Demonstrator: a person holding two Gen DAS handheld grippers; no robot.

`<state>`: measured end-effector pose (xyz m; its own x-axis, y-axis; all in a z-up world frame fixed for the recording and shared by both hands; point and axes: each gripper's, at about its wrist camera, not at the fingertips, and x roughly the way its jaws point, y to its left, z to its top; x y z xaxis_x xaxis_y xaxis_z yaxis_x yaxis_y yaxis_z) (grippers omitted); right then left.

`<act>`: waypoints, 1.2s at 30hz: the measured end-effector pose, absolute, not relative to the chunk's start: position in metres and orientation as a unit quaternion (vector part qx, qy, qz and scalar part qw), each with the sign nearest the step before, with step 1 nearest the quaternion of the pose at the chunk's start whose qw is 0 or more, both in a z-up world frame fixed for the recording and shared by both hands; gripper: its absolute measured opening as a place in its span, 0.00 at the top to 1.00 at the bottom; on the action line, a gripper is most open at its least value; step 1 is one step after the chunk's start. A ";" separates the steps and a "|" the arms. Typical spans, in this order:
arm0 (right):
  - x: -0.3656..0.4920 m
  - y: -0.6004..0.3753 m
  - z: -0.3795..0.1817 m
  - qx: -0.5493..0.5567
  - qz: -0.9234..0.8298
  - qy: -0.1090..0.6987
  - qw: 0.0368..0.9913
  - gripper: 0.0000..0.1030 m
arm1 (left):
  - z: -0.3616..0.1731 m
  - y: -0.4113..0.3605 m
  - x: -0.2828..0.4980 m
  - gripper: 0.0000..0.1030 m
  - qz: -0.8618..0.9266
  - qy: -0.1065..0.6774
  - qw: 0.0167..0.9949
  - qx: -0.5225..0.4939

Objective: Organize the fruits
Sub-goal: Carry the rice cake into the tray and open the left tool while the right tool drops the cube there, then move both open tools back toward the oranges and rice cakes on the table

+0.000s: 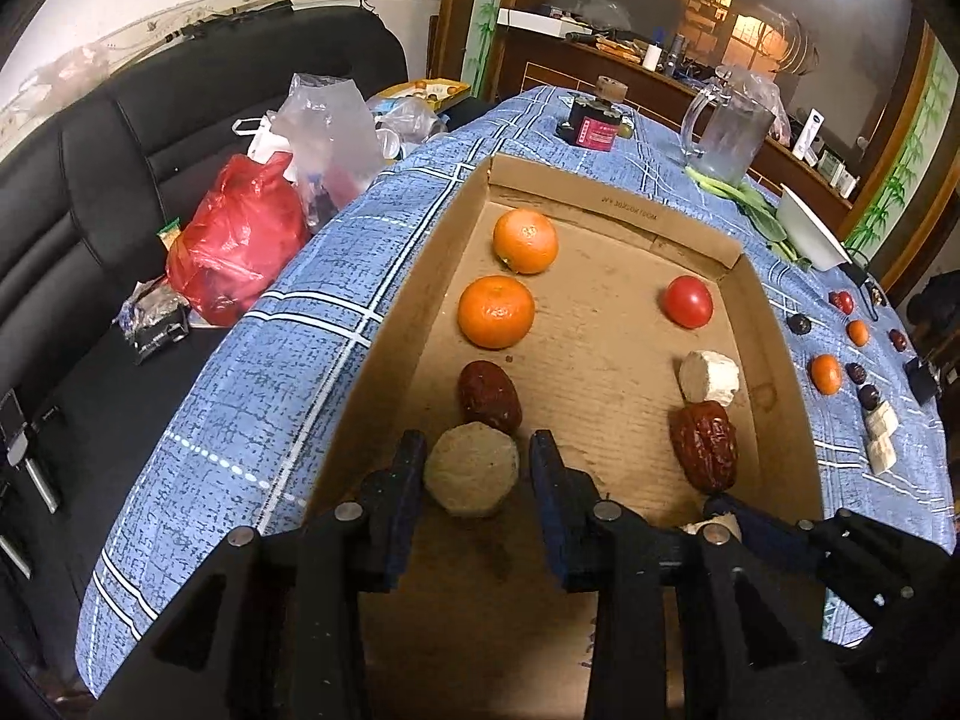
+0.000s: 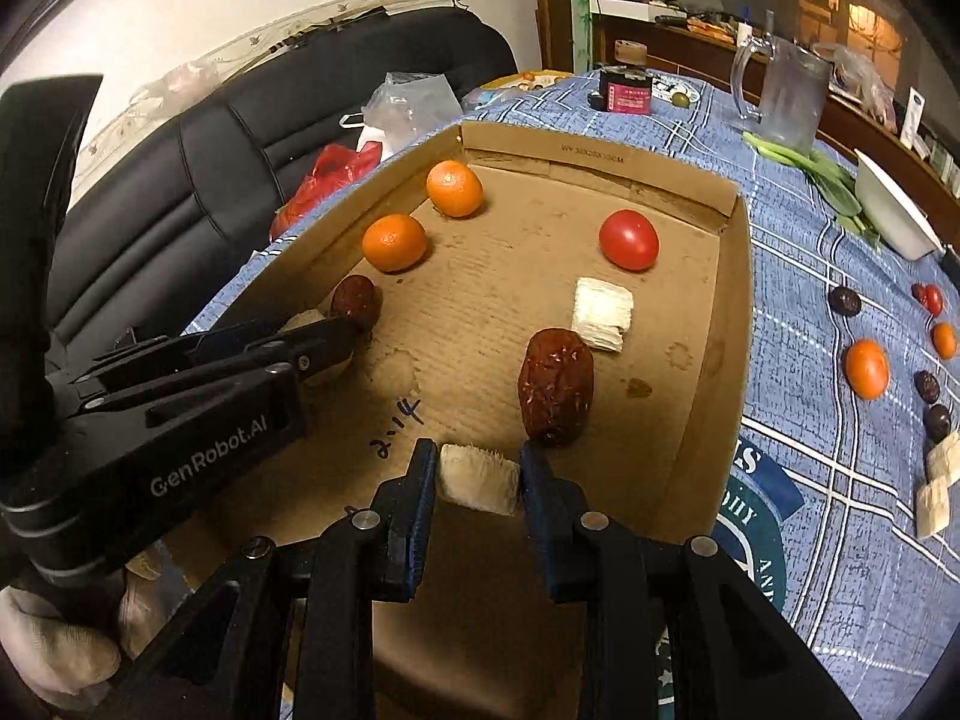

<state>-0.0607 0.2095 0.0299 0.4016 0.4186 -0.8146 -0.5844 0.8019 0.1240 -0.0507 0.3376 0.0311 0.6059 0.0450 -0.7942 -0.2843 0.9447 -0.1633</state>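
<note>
A shallow cardboard box lies on the blue plaid table. Its left row holds two oranges and a red date. Its right row holds a tomato, a pale cut chunk and a red date. My left gripper is shut on a round pale chunk just before the left date. My right gripper is shut on a pale chunk just before the right date. The left gripper also shows in the right wrist view.
Loose fruits lie on the cloth right of the box: small oranges, dark dates, small tomatoes, pale chunks. A glass jug, a white bowl, greens and a dark jar stand farther back. A black sofa with bags is left.
</note>
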 end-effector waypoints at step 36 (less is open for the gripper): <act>-0.117 0.006 0.070 0.106 0.165 0.376 0.906 0.45 | 0.111 0.173 -0.120 0.23 0.024 0.349 0.937 0.016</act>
<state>-0.1172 0.0059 0.0698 0.6632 0.3791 -0.6453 -0.2203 0.9229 0.3157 -0.1203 0.1729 0.1108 0.7548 0.0562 -0.6535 -0.0345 0.9983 0.0460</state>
